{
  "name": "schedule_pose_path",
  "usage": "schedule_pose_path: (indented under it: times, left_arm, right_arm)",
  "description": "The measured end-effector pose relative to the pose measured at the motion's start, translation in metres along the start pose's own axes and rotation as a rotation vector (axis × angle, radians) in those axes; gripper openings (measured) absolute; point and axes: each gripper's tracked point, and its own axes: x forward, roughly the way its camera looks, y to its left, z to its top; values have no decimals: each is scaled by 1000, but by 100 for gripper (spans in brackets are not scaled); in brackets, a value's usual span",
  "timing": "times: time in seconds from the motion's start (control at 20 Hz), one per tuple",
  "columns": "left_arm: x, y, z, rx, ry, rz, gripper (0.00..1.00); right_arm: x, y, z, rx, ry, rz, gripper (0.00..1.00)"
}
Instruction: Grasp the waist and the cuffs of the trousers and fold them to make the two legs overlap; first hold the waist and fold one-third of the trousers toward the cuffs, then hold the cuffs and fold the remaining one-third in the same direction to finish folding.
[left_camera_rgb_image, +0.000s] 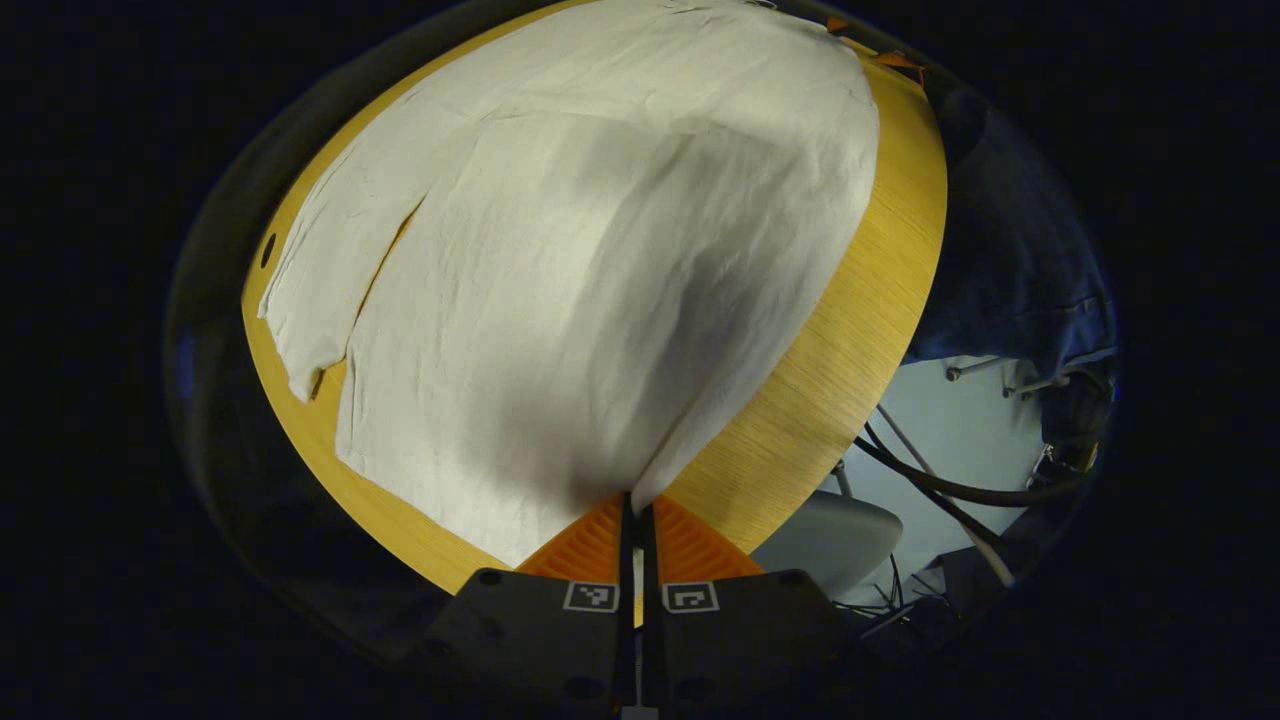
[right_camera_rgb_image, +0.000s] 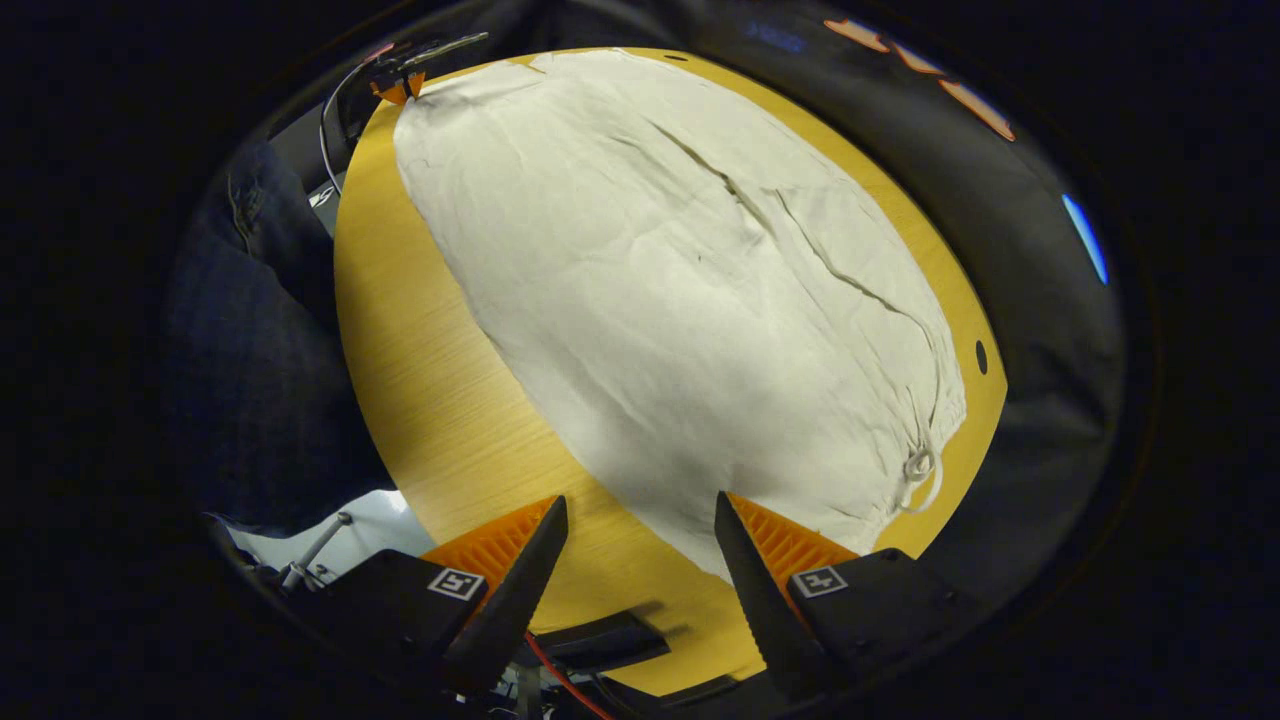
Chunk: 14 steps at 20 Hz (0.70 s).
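One claw (left_camera_rgb_image: 637, 505) pinches rumpled trousers (left_camera_rgb_image: 560, 250).

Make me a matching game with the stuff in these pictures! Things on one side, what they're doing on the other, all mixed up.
Things:
1. left gripper
2. right gripper
3. trousers
4. drawstring

States:
A. spread out on the wooden table
B. open, over the table at the cloth's edge
C. pinching a corner of the cloth
D. knotted, lying at the waist end

Pairs: 1-C, 2-B, 3-A, 4-D
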Motion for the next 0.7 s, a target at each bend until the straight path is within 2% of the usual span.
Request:
schedule_pose_path:
  times: [0.05,0.15,0.2,0.35,0.4,0.45,0.5,0.6,0.7]
  left_arm:
    - [-1,0,-1,5,2,8,2]
    - [0,0,-1,8,8,14,1]
    - [0,0,0,3,9,13,1]
    - [0,1,0,-11,10,-3,1]
    - [0,1,0,-12,11,-8,1]
    - [0,0,0,-12,11,-12,1]
    - [0,1,0,-11,12,-16,1]
    - [0,1,0,-13,12,-23,1]
    - [1,1,-1,-15,10,-28,1]
  right_arm:
    - [7,-2,0,-8,8,8,96]
    - [14,1,-1,-20,34,37,88]
    - [15,4,0,-21,39,62,88]
    - [16,9,-1,-9,58,109,75]
    - [18,8,-1,9,72,117,79]
    - [18,5,-2,29,89,119,68]
    - [18,5,-1,38,97,117,72]
    - [19,0,-1,67,110,99,55]
    - [22,-10,1,65,102,46,39]
